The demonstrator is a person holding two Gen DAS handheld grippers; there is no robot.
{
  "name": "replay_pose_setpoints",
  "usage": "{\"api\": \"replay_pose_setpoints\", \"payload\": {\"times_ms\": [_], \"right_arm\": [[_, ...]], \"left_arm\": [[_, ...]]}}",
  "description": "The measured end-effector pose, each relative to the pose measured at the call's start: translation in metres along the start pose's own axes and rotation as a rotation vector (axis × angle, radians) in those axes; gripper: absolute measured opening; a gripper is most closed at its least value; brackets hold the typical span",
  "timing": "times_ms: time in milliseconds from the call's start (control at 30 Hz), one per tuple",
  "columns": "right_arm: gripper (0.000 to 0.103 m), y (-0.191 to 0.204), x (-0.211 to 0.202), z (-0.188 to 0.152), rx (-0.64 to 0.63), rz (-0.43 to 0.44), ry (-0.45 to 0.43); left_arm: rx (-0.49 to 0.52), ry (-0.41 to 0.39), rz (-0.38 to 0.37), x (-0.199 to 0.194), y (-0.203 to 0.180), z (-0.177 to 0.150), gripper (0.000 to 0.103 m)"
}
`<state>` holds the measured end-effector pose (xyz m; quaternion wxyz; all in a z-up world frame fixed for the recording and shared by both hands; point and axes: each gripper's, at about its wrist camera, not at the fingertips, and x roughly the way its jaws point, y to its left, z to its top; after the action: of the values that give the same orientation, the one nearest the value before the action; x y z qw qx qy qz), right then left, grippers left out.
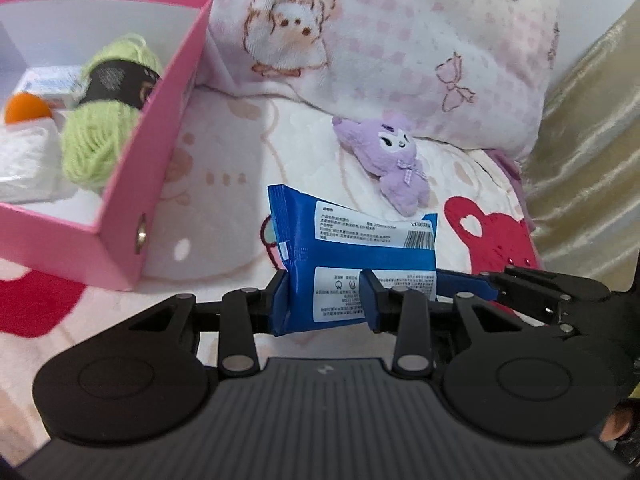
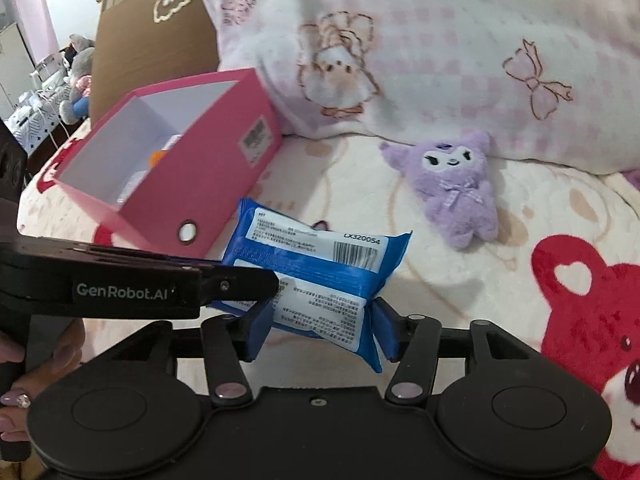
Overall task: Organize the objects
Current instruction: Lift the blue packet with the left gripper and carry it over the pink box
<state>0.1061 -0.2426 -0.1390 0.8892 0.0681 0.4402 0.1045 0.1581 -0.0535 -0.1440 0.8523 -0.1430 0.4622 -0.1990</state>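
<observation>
A blue wipes pack (image 1: 352,240) hangs above the bed, and my left gripper (image 1: 326,300) is shut on its lower part. In the right wrist view the same pack (image 2: 320,276) lies between the pads of my right gripper (image 2: 320,332), which stand apart on either side of it without squeezing. The left gripper (image 2: 268,280) reaches in from the left and clamps the pack. The right gripper (image 1: 444,278) comes in from the right at the pack's edge. An open pink box (image 1: 132,184) stands to the left, and a purple plush toy (image 1: 396,160) lies beyond the pack.
The pink box (image 2: 192,184) holds green yarn (image 1: 108,128), an orange ball (image 1: 26,108) and white packets (image 1: 24,168). A large pink-and-white pillow (image 1: 400,40) lies behind the plush toy (image 2: 456,188). A hand (image 2: 16,400) grips the left tool's handle.
</observation>
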Motion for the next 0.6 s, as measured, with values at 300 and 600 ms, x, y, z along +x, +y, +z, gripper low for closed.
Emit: {"api": "replay_pose_setpoints", "payload": {"times_ms": [300, 600], "right_arm": [[0.076, 0.056, -0.036, -0.018, -0.023, -0.027, -0.050], [0.085, 0.098, -0.062, -0.029, 0.009, -0.014, -0.032]], "left_arm": [[0.021, 0.007, 0.034, -0.054, -0.005, -0.014, 0.039], [0.022, 0.038, 0.060, -0.108, -0.006, -0.037, 0.043]]}}
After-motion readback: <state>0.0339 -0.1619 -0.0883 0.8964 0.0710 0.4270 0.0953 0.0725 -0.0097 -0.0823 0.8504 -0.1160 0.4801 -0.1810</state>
